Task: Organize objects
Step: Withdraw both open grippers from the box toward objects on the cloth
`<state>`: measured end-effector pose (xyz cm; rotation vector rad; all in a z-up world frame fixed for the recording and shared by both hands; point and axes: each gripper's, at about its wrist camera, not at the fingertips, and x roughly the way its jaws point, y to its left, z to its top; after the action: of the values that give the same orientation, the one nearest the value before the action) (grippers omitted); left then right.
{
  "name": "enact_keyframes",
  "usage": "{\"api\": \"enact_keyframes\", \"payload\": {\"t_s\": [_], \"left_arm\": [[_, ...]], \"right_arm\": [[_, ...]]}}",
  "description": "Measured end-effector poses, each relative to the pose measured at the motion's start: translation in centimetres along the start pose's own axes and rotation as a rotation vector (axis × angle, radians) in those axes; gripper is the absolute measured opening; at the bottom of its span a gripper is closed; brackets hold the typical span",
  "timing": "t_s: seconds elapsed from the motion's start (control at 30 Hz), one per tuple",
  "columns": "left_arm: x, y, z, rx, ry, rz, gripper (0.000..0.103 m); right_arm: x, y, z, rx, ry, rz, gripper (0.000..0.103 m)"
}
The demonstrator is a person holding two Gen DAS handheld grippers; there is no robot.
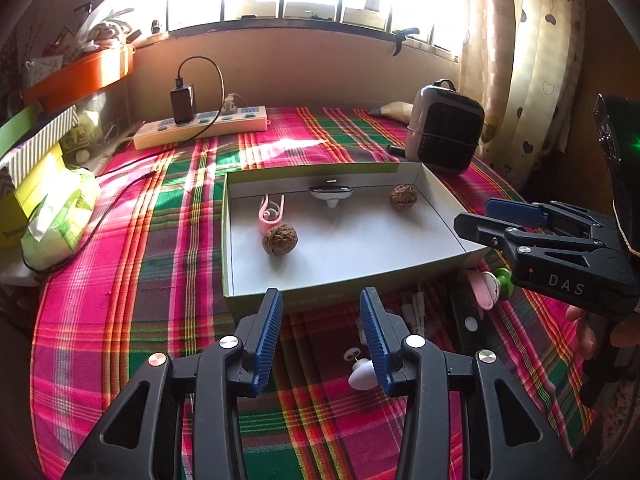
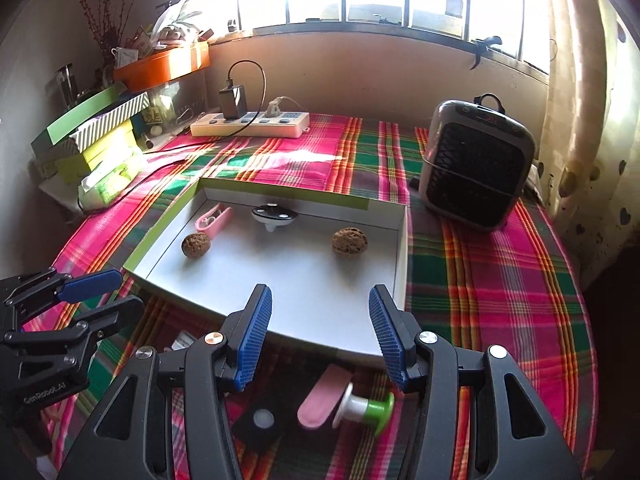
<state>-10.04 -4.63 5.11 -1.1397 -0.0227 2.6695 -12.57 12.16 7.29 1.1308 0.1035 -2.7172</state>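
Observation:
A shallow white box with green rim (image 1: 248, 280) (image 2: 402, 240) lies on the plaid cloth. Inside are two walnuts (image 1: 279, 239) (image 1: 403, 197) (image 2: 195, 244) (image 2: 349, 241), a pink clip (image 1: 270, 212) (image 2: 214, 218) and a black-and-white spinning top (image 1: 331, 193) (image 2: 274, 215). My left gripper (image 1: 322, 336) is open and empty before the box's near wall, with a white top (image 1: 361, 374) beside its right finger. My right gripper (image 2: 318, 340) is open and empty above a pink clip (image 2: 322, 396), a green-and-white spool (image 2: 366, 407) and a black square piece (image 2: 262, 420).
A white power strip with charger (image 1: 200, 122) (image 2: 250, 124) lies at the back. A dark heater (image 1: 444, 130) (image 2: 478, 164) stands at the right. Stacked boxes and a tissue pack (image 1: 60, 212) (image 2: 108, 180) crowd the left edge. White cable plugs (image 1: 416, 312) lie by the box.

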Motion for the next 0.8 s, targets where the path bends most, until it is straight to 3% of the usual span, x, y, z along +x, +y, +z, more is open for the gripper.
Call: {"api": "enact_keyframes", "payload": {"t_s": [0.23,0.5,0.8], "left_arm": [[-0.2,-0.2,-1.5,0.0,0.021,-0.035,0.04],[0.1,-1.0,-3.1,0.008,0.05,-0.067,0.041],[0.7,-1.3,-3.8,0.001,0.073,-0.07,0.041]], "right_arm": [[-2.3,-1.7,-2.3,0.046,-0.03,-0.043,0.052],[-3.0,-3.9,-5.3,0.1,-0.004,-0.084,0.052],[-1.8,-3.9,-6.1,0.139,0.026,-0.013,0.052]]}}
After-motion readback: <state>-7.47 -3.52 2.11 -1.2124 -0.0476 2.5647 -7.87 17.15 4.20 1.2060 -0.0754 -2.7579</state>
